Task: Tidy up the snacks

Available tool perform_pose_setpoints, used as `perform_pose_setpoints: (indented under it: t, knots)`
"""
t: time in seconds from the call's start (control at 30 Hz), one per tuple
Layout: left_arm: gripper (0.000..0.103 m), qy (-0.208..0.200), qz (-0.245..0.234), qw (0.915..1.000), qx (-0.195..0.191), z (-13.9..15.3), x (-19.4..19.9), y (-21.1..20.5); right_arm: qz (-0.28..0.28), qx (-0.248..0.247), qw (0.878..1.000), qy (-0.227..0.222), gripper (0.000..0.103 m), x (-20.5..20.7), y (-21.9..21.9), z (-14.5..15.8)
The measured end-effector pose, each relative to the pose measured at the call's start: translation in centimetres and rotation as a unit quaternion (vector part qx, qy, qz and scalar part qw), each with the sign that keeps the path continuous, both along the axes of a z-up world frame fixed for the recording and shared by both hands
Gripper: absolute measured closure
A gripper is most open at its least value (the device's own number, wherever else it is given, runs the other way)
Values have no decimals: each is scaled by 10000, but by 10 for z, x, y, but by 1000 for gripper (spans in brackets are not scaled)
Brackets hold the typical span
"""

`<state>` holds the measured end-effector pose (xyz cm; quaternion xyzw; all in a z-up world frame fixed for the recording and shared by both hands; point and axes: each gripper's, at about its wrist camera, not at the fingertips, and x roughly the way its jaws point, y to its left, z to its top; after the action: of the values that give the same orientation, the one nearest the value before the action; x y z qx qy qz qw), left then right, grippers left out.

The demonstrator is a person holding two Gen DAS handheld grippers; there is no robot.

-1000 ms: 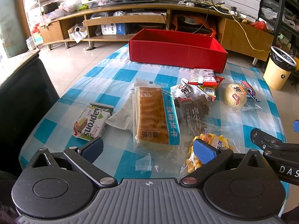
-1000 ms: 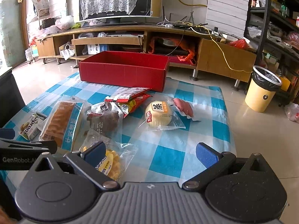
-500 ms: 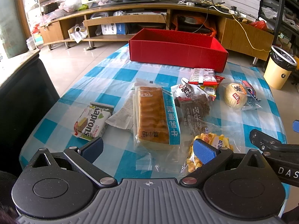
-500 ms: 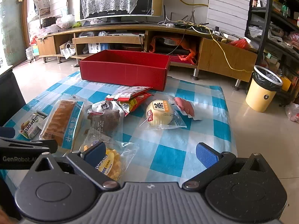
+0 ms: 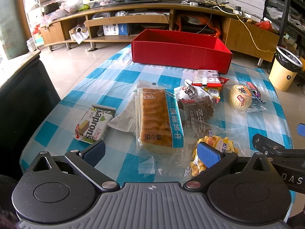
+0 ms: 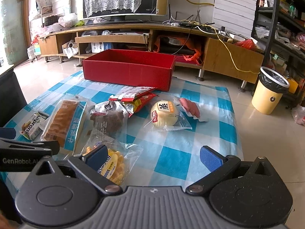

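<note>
Fingers of the left gripper (image 5: 150, 152) are spread wide and hold nothing, hovering over the near end of the long bread packet (image 5: 159, 119) on the counter (image 5: 114, 80); the right one hides part of the waffle bag (image 5: 219, 148). The right gripper (image 6: 153, 157) is likewise wide apart and empty-handed. Behind the snacks, the red box (image 6: 129, 72) hides its floor.

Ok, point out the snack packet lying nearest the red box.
The red-and-white flat packet, stacked on a red and yellow one, lies just in front of the red box. The bread, round bun and waffle packets lie further from the box.
</note>
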<state>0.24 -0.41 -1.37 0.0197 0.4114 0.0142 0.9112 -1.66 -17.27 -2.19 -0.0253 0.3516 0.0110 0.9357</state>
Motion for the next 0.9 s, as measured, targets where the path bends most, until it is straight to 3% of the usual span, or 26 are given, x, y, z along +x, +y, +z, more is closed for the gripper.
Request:
perform_pose_setpoints:
  t: [0.9]
  knots:
    - [0, 52, -17, 10000, 8, -3, -1, 4, 33, -7, 10000, 94, 0, 2, 2, -4]
